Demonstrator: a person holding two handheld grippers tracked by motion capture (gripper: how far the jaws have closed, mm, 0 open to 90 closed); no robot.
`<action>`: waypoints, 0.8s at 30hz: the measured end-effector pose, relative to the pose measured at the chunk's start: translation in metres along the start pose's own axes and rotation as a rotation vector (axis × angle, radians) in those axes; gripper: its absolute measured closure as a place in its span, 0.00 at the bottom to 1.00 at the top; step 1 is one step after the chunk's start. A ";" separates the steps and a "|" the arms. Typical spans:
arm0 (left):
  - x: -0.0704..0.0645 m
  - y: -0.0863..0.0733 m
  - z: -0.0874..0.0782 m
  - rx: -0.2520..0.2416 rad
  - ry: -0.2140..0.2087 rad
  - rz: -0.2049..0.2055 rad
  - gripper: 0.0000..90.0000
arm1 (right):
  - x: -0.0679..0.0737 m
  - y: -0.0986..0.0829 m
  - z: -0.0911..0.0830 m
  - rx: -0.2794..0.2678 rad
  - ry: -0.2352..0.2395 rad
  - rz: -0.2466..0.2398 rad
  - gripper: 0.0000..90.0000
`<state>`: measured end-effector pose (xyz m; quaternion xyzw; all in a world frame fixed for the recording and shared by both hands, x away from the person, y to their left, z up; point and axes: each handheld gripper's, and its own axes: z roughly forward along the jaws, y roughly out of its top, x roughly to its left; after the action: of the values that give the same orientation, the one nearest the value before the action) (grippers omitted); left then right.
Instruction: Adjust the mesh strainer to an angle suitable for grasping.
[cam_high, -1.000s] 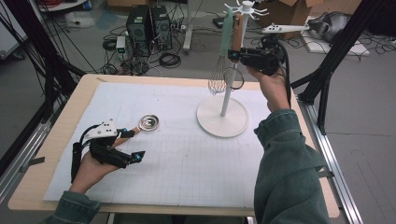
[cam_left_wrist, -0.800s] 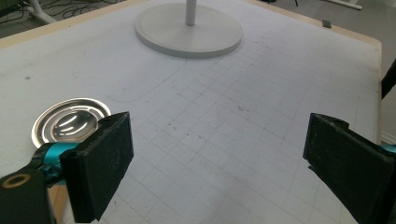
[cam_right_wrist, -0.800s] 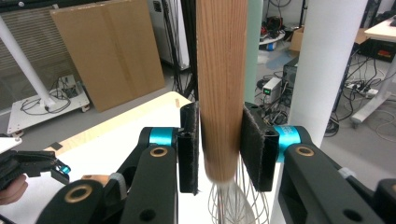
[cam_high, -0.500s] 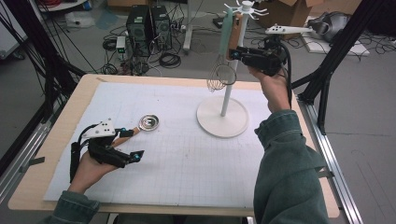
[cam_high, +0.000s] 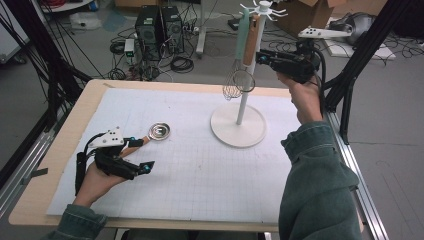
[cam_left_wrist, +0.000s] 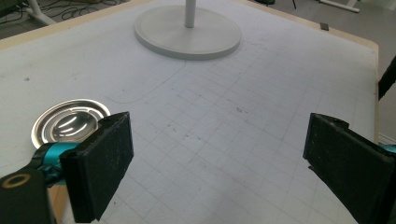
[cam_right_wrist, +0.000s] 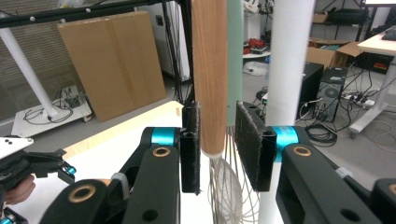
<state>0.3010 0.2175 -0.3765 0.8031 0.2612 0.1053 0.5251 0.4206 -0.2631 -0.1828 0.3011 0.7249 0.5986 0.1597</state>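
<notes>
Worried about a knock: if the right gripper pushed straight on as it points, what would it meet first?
The wooden handle between the right gripper's part-open jaws, touching its left pad; then probably the white pole.

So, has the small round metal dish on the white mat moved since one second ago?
No. The small round metal dish lies at the same spot relative to the white stand's round base.

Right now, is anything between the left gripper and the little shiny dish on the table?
Nothing visible is in the way. The left gripper rests open on the table, and the shiny dish lies just beyond its jaw on bare mat.
</notes>
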 end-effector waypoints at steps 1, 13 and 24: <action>0.000 0.000 0.000 -0.001 -0.002 0.000 0.10 | -0.001 -0.001 -0.001 -0.001 0.003 -0.003 0.80; 0.000 0.000 0.001 0.000 -0.005 -0.003 0.10 | -0.002 0.001 -0.013 -0.013 0.002 -0.014 0.91; -0.002 0.002 0.001 -0.005 -0.007 0.000 0.10 | 0.006 0.013 -0.016 -0.005 0.016 -0.049 0.98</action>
<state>0.3010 0.2150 -0.3751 0.8023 0.2591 0.1030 0.5278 0.4100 -0.2700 -0.1659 0.2779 0.7318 0.5988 0.1692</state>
